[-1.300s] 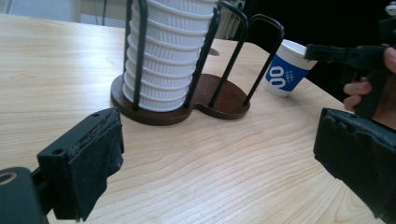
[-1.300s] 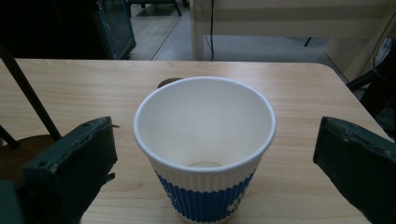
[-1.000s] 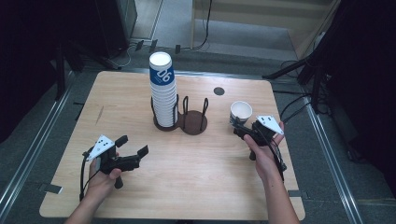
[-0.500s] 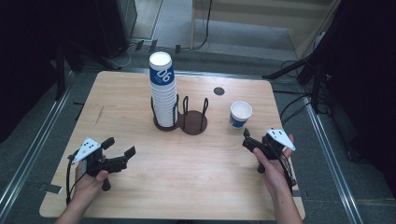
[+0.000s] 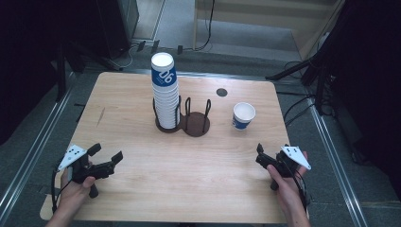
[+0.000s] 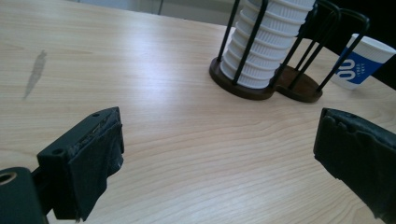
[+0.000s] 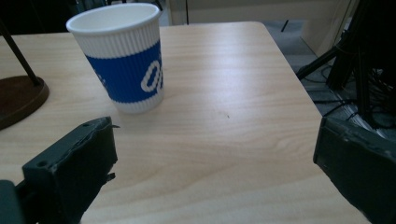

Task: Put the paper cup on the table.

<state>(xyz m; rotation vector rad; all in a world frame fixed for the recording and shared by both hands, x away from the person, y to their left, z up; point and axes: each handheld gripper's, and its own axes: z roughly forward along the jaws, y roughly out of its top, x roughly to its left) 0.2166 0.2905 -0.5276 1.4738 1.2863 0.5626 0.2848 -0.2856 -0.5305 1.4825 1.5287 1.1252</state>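
Left gripper (image 5: 105, 162): fingers (image 6: 88, 158) spread wide, nothing between them; held low over the near left corner of the surface (image 5: 127, 104), aimed toward the rack, apparently parked clear of the work.

Right gripper (image 5: 261, 156): fingers (image 7: 74, 168) likewise wide apart and empty; held near the right edge toward the near corner, pointed at the single cup, which leaves a straight line to it.

Single cup (image 5: 243, 116): blue-and-white paper, upright, mouth up, standing alone toward the right edge, apart from the right gripper and just right of the rack. Likely the item in hand, set out by itself for easy access.

Rack (image 5: 196, 124): dark twin-ring wire holder, mid-surface; its right ring is empty.

Cup stack (image 5: 165, 92): tall nested column in the left ring, kept upright by the wires.
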